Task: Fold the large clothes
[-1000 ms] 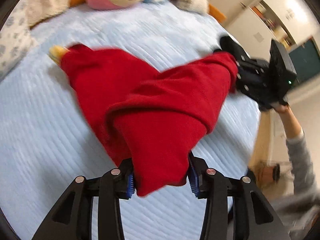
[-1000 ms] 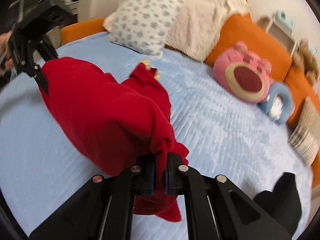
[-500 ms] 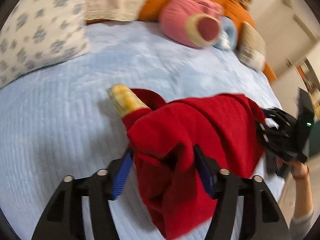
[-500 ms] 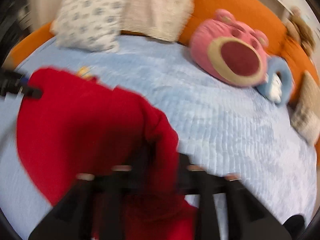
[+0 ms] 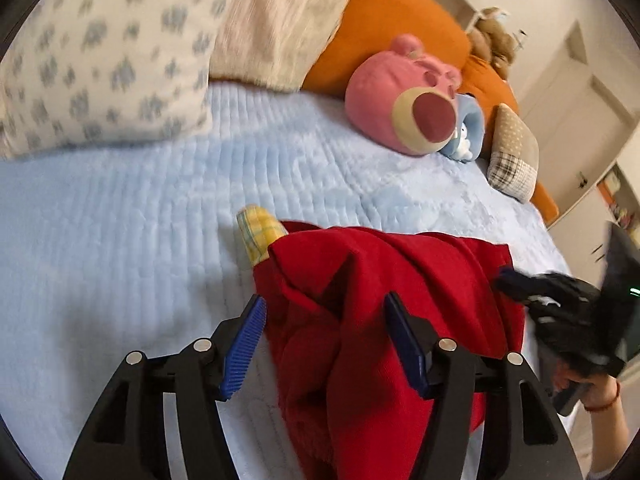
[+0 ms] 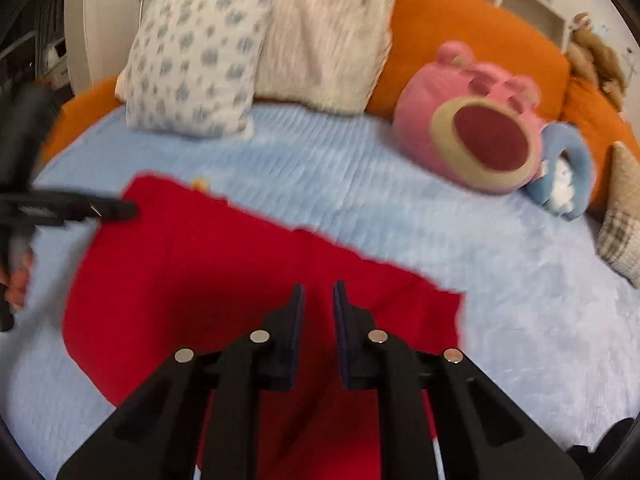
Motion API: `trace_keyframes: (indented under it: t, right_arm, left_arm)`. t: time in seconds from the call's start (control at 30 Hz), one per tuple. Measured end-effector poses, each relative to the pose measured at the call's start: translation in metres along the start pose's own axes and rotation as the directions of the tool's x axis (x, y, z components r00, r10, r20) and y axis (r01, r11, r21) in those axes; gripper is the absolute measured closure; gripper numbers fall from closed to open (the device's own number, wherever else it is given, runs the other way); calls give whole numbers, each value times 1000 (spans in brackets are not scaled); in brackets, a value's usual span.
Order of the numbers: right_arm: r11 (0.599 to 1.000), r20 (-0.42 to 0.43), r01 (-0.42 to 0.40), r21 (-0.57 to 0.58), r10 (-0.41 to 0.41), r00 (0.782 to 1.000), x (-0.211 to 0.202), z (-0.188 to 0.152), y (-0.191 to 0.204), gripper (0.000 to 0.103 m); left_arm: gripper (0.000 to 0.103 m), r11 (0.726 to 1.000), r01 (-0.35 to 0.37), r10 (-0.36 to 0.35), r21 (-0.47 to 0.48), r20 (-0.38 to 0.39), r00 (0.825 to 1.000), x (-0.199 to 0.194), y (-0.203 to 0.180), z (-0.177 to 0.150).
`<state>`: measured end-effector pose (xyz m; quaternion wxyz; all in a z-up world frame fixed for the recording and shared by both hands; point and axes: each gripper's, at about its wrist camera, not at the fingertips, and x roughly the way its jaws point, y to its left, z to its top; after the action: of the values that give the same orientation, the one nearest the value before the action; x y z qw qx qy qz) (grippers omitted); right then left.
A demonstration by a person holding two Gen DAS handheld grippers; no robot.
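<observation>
A large red garment point(image 5: 380, 300) with a yellow plaid cuff point(image 5: 258, 232) lies bunched on the light blue bed point(image 5: 120, 216). My left gripper point(image 5: 324, 320) is open, its blue pads point(image 5: 244, 340) wide apart with the red cloth loose between them. In the right wrist view the garment point(image 6: 200, 264) spreads flat below my right gripper point(image 6: 318, 300), whose jaws stand slightly apart with nothing pinched between them. The right gripper also shows at the garment's right edge in the left wrist view point(image 5: 560, 300), and the left gripper at its left edge in the right wrist view point(image 6: 80, 210).
At the head of the bed are a paw-print pillow point(image 6: 192, 68), a cream fluffy pillow point(image 6: 324, 36), orange cushions point(image 6: 472, 40), a pink plush bear head point(image 6: 472, 120), a blue plush point(image 6: 564, 176) and a plaid cushion point(image 5: 512, 156). A dark item point(image 6: 612, 440) lies at the lower right.
Both grippers carried the red garment forward and down onto the bed, then opened and let it go. The cloth now rests on the bed instead of hanging between the grippers.
</observation>
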<state>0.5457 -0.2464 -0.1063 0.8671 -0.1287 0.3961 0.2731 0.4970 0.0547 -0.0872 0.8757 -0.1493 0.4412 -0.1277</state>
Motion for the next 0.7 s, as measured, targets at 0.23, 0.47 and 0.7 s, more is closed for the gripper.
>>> trace_keyframes:
  t: [0.23, 0.47, 0.7]
  right_arm:
    - [1000, 11, 4, -2, -4, 1000, 43, -13, 49, 95]
    - [991, 133, -32, 130, 15, 991, 9, -12, -10, 96]
    - [959, -42, 48, 279, -38, 998, 46, -40, -78, 101]
  left_arm:
    - [39, 991, 120, -123, 56, 60, 991, -26, -43, 24]
    - [56, 997, -62, 63, 45, -21, 998, 40, -34, 12]
    - [76, 996, -80, 81, 42, -26, 996, 47, -12, 1]
